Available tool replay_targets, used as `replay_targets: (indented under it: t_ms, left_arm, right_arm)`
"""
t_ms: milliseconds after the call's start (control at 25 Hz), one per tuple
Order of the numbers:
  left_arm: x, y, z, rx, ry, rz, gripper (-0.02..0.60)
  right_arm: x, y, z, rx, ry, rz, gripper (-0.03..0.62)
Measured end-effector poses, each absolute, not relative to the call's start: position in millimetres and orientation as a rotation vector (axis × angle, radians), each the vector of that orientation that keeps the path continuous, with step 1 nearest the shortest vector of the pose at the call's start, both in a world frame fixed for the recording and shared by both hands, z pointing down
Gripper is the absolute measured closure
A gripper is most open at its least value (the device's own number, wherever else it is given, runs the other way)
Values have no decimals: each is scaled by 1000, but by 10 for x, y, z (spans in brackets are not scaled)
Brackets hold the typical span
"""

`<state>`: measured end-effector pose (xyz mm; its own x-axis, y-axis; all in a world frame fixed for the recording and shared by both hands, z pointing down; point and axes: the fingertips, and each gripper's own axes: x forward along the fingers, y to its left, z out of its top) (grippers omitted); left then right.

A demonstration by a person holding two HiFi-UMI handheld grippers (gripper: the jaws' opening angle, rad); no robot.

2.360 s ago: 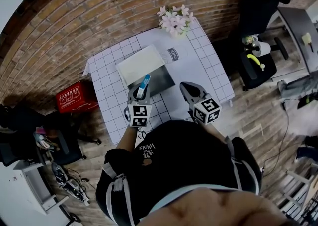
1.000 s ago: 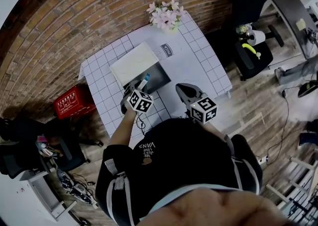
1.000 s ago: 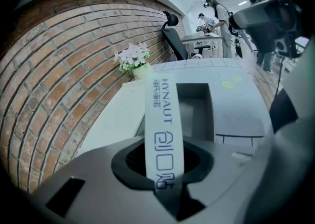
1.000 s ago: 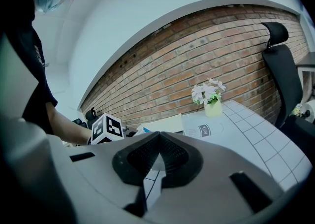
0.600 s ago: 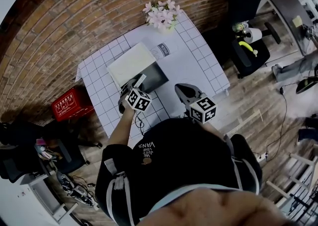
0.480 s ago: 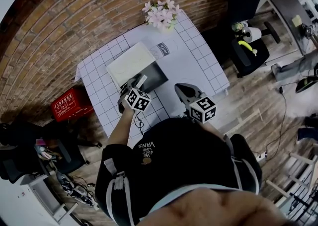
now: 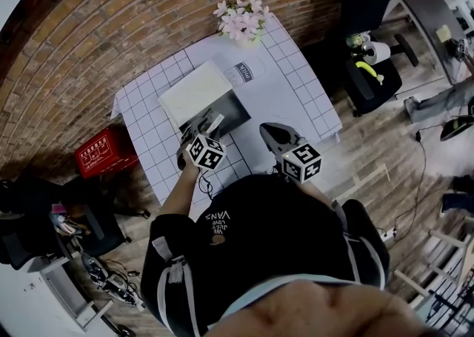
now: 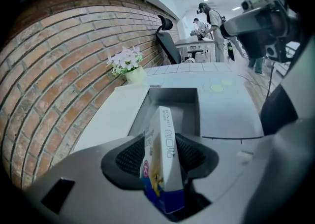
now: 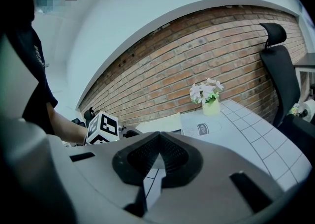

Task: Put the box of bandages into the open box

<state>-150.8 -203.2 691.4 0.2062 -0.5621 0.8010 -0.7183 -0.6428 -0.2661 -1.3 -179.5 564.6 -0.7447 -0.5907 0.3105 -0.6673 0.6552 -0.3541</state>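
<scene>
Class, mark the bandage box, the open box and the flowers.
bandage box (image 8: 167,154), left gripper view, white side face
open box (image 8: 173,97), left gripper view, inner back wall
flowers (image 8: 123,59), left gripper view, blossoms

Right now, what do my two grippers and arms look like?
Both the left gripper and right gripper have grey moulded shells with black ribbed pads inside the jaws. Each carries a white cube printed with black square markers. The person wears a black short-sleeved top with white lettering.
</scene>
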Motion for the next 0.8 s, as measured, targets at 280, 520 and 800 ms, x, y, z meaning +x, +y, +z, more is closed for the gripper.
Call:
replay_targets:
  t_ms: [280,520,800]
  left_arm:
    - [-1510,-2004,6893,2294,-1235,1387,397]
    - [-1543,-2033,7005,2266,-1228,1419,397]
    - [-1573,-2068,7094,2235,-1215,1443,393]
  right_arm:
    - [-20,-1805,5640,1017,-2709,681,595]
    - [-4,-1806,5660,1019,-2709,681,595]
    - [61,-1821,5660,1032,-2707,686,595]
